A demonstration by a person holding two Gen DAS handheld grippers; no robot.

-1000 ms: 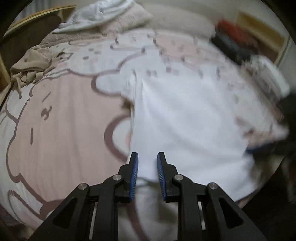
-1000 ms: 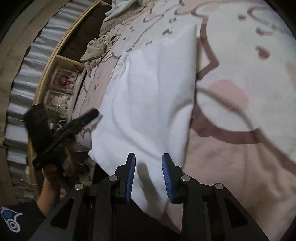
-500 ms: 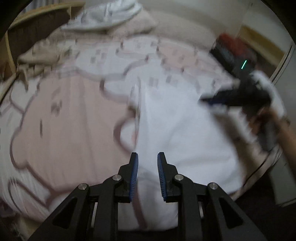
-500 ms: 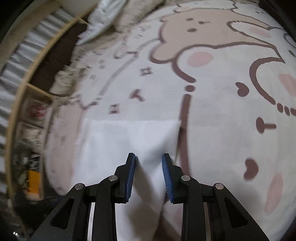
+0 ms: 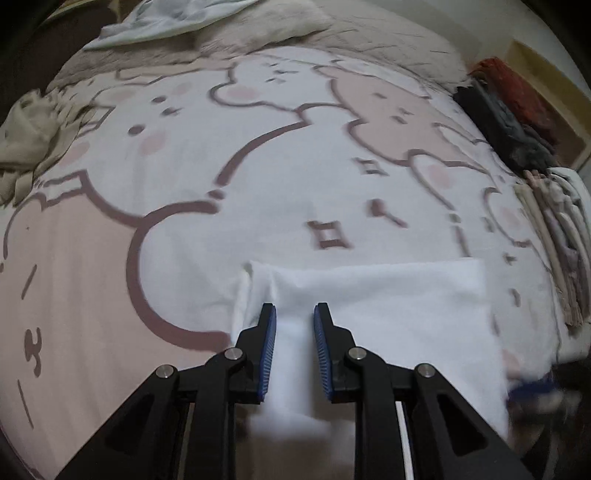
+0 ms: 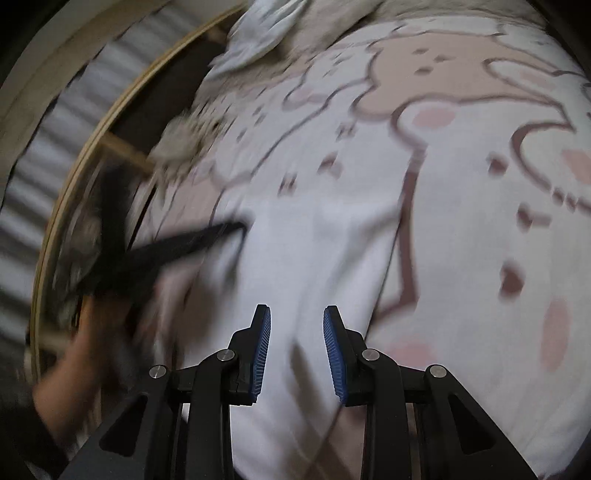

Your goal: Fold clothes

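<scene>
A white garment (image 5: pixel 388 306) is seen lying flat on a bed (image 5: pixel 184 155) covered by a pink and white cartoon-print sheet, near the bed's front edge, its far edge straight and its left end slightly bunched. The left tongs (image 5: pixel 294 347) are held low over the garment's left part, pointing forward along the bed, with the blue-padded fingers (image 5: pixel 267 350) parted by a moderate gap; white cloth is seen between them, but whether it is gripped cannot be told.

From the right wrist view, the right tongs (image 6: pixel 297 354) are held above the same white garment (image 6: pixel 325 258), their fingers parted and nothing clamped between them. The left tongs (image 6: pixel 192 243) are seen there as a dark blurred shape, angled down towards the garment's left edge, with the left hand (image 6: pixel 74 354) and forearm behind them, also blurred.

A crumpled beige cloth (image 5: pixel 26 136) lies at the bed's left side, a light blue cloth (image 5: pixel 166 18) near the pillows, and stacked folded clothes (image 5: pixel 517 122) at the right edge.
</scene>
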